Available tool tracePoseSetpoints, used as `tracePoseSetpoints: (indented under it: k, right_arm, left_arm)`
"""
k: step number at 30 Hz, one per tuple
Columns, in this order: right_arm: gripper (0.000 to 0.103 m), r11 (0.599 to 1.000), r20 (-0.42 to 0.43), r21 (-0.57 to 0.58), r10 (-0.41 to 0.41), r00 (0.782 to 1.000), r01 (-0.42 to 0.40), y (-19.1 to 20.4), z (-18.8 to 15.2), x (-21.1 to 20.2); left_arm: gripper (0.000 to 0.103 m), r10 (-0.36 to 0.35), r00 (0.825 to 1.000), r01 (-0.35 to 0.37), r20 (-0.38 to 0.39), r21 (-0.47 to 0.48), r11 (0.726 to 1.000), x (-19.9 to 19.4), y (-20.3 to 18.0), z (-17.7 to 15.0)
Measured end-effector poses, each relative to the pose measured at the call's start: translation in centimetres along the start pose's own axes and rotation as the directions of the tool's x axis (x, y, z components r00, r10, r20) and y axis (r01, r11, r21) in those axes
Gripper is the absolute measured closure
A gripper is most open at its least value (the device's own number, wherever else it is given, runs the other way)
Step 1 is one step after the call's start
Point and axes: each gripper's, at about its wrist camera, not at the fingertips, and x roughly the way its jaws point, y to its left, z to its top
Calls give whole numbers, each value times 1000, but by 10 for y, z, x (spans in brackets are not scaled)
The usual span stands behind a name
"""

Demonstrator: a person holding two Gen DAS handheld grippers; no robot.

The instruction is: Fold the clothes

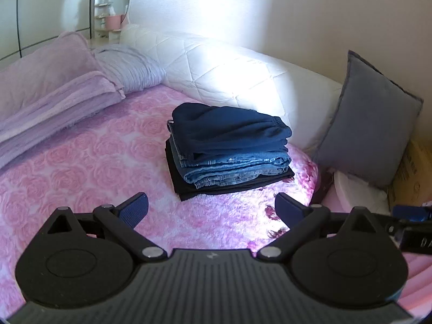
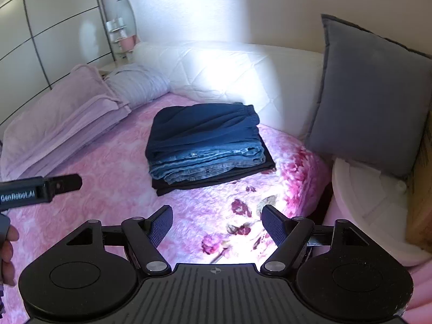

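On the pink rose-patterned bedspread [image 1: 89,167] sits 1 stack of folded clothes [image 1: 229,151], toward the far right of the bed and just short of the white quilted headboard [image 1: 229,67]. I count 3 layers in it: navy pants [image 1: 232,129] with an elastic waistband on top, blue denim [image 1: 232,167] in the middle, and 1 black garment [image 1: 189,191] at the bottom, its edge sticking out on the near side. The stack looks squared and nothing hangs loose from it.

My left gripper [image 1: 212,212] hovers over the near part of the bed with its 2 jaws spread wide and nothing between them; only bedspread shows in the gap. My right gripper [image 2: 217,225] sits just to its right, jaws also spread wide and empty, above a patch of dark red flowers [image 2: 240,208] printed on the bedspread. Both are near the stack but clear of it, touching no cloth. From the right wrist view, the left gripper's side enters from the left edge, with fingers [image 2: 8,253] of my hand beneath it.

At far left lie 1 folded lilac blanket [image 1: 54,94] and 1 striped pillow [image 1: 129,67] beside it. 1 grey cushion [image 1: 372,118] leans upright at far right, against the headboard's end. Below it sits 1 white round object [image 2: 372,205], which I cannot identify.
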Motion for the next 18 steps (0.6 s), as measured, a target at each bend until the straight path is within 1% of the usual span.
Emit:
tracePoseSetpoints:
  k: [3, 7, 9, 13, 18]
  right_arm:
    - [27, 999, -6, -36, 10, 1000, -11, 2, 3, 0]
    - [27, 998, -5, -69, 12, 1000, -12, 2, 3, -6]
    - [27, 997, -9, -72, 8, 1000, -8, 1, 0, -6]
    - [27, 999, -20, -33, -1, 1000, 0, 0, -8, -9]
    - [27, 1000, -13, -10, -25, 1000, 25, 6, -13, -15]
  left_arm:
    - [5, 31, 999, -31, -18, -17, 999, -3, -6, 0]
    - [5, 51, 998, -51, -40, -12, 999, -4, -15, -5]
    - [5, 40, 998, -41, -56, -8, 999, -4, -18, -10]
    - [5, 24, 997, -24, -79, 0, 1000, -4, -17, -20]
    - [5, 15, 995, -16, -99, -8, 1000, -3, -9, -23]
